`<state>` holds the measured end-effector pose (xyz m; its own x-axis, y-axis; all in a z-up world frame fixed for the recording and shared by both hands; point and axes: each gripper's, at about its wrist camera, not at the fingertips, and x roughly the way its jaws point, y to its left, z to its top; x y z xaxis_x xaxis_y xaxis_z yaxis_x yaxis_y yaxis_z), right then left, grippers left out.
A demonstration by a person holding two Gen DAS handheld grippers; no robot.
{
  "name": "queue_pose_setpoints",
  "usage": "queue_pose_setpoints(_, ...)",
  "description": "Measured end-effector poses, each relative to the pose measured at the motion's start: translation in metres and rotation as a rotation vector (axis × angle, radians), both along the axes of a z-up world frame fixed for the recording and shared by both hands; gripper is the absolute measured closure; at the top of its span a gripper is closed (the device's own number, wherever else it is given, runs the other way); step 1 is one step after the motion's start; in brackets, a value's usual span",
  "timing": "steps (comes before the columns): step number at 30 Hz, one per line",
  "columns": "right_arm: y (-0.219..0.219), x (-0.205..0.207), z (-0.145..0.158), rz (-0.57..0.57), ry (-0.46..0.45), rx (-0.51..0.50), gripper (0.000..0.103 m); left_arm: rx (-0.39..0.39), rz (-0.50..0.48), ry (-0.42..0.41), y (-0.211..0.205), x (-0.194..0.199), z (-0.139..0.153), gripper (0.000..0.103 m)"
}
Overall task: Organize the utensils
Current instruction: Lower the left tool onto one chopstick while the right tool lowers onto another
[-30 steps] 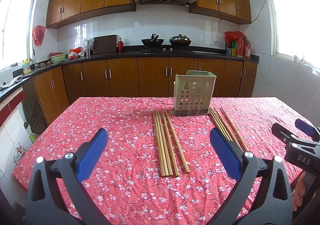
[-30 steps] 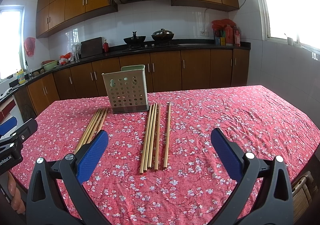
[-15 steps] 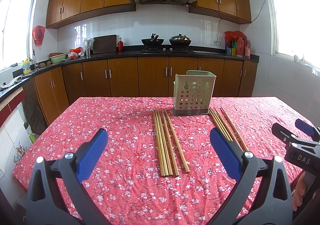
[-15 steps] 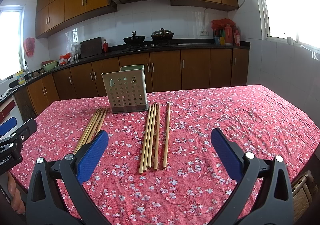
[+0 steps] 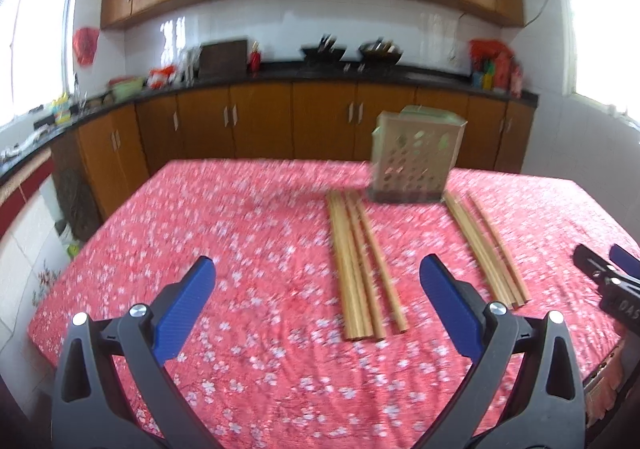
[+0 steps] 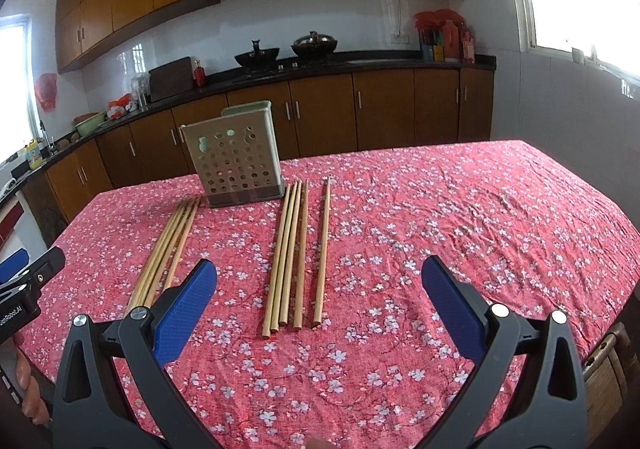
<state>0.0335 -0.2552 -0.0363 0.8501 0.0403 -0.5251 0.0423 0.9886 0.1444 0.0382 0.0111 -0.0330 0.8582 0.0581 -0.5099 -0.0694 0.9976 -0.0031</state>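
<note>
left gripper [image 5: 316, 281] jaws spread wide, empty, above red floral tablecloth [image 5: 248, 249]; left view motion-blurred. right gripper [image 6: 318, 289] jaws wide too, nothing held, hovering over near end of right chopstick bundle [image 6: 294, 249]. perforated utensil holder [image 6: 234, 165] upright at far side of table, between two bundles. left chopstick bundle [image 6: 168, 253] lies flat just left of holder, angled. single stick of right bundle sits slightly apart on right. all chopsticks on cloth, none in holder.
</note>
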Motion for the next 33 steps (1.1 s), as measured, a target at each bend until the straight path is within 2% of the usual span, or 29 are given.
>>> queue_pose_setpoints(4, -0.009, 0.028, -0.013, -0.047, 0.106, 0.000, 0.004, -0.039, 0.040, 0.098, 0.024, 0.024, -0.009, 0.004)
queue_pose_setpoints(7, -0.010, 0.051, -0.024, -0.047, 0.181, -0.018, 0.036, -0.037, 0.066, 0.152, 0.037, 0.043, -0.017, 0.004)
queue_pose_setpoints(9, -0.010, 0.071, -0.033, -0.028, 0.240, 0.008, 0.048, -0.055, 0.061, 0.186, 0.044, 0.053, -0.023, 0.007)
queue_pose_setpoints(13, -0.007, 0.095, -0.045, 0.004, 0.304, 0.049, 0.063, -0.078, 0.041, 0.232, 0.048, 0.068, -0.032, 0.022)
queue_pose_setpoints(17, 0.005, 0.112, -0.057, 0.037, 0.351, 0.012, 0.071, -0.086, -0.004, 0.261, 0.041, 0.079, -0.039, 0.033)
queue_pose_setpoints(19, 0.003, 0.119, -0.064, 0.044, 0.376, 0.001, 0.087, -0.086, -0.038, 0.278, 0.036, 0.084, -0.043, 0.041)
queue_pose_setpoints(22, 0.001, 0.121, -0.068, 0.027, 0.363, -0.011, 0.094, -0.079, -0.082, 0.309, 0.027, 0.093, -0.050, 0.054)
queue_pose_setpoints(26, -0.004, 0.119, -0.070, 0.021, 0.361, 0.006, 0.094, -0.077, -0.122, 0.352, 0.018, 0.102, -0.058, 0.067)
queue_pose_setpoints(33, -0.004, 0.118, -0.070, 0.022, 0.354, -0.020, 0.094, -0.061, -0.138, 0.381, 0.012, 0.108, -0.064, 0.075)
